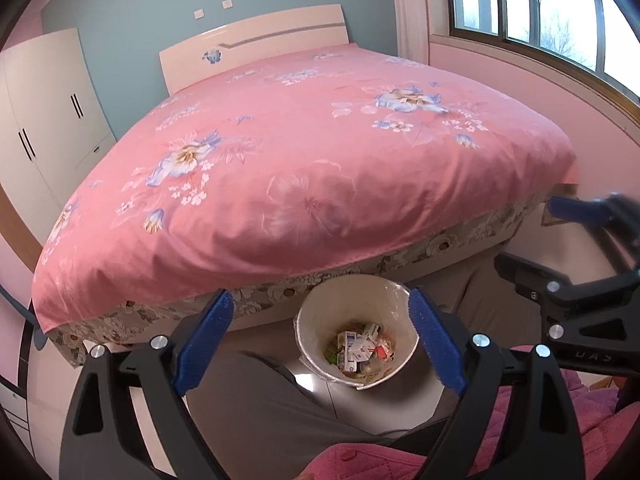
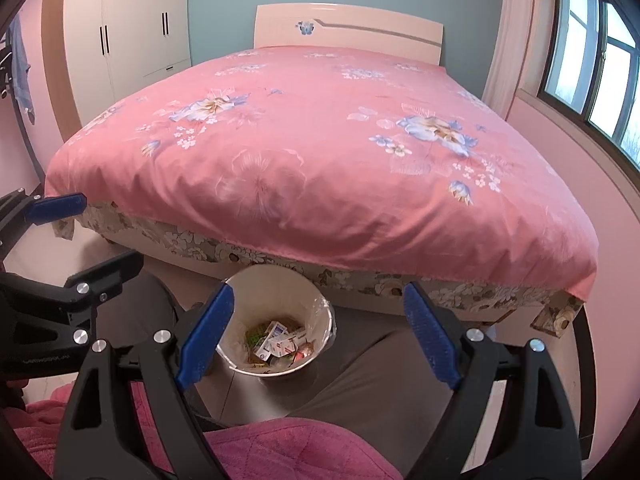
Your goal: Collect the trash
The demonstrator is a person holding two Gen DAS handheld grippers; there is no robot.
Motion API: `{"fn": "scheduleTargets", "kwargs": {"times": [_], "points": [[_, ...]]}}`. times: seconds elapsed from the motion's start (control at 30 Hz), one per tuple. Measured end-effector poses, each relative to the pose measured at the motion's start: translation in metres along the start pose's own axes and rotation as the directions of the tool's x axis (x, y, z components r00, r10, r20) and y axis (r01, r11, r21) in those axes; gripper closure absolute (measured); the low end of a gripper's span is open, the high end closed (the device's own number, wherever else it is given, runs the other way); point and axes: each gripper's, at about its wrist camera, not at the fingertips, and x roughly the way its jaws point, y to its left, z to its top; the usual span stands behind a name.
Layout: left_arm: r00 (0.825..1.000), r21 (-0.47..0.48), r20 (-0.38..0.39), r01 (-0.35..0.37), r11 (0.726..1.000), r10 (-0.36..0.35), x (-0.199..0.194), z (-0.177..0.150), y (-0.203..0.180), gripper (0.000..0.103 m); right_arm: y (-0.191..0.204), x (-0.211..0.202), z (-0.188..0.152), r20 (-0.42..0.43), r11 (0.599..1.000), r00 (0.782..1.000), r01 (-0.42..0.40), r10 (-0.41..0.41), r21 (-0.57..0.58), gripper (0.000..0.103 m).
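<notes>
Though gaping, grippers (image 1: 320,336) above bin (image 1: 356,312)

Round white plastic waste bin with clear liner bag (image 1: 320,344) (image 2: 316,316): upright on the floor at the foot of the bed, mouth open. Contents: small printed cardboard boxes and mixed wrappers (image 1: 362,350) (image 2: 280,340), heaped loosely at the bottom, filling it only partly.

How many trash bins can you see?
1. The white trash bin sits on the floor at the foot of the bed, holding small boxes. Others may hide out of view.
</notes>
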Motion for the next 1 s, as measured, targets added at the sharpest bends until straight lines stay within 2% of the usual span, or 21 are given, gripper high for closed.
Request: {"fn": "scheduleTargets", "kwargs": {"times": [0.27, 1.0], "points": [[1.0, -0.015, -0.027, 0.008, 1.0, -0.008, 0.0055, -0.004, 0.0034, 0.012, 0.0034, 0.0049, -0.0019, -0.015, 1.0, 1.0, -0.008, 0.008, 0.0, 0.018], [1.0, -0.005, -0.019, 0.008, 1.0, -0.008, 0.0038, -0.0034, 0.004, 0.012, 0.0018, 0.0054, -0.0024, -0.018, 1.0, 1.0, -0.01, 0.01, 0.005, 0.018]]}}
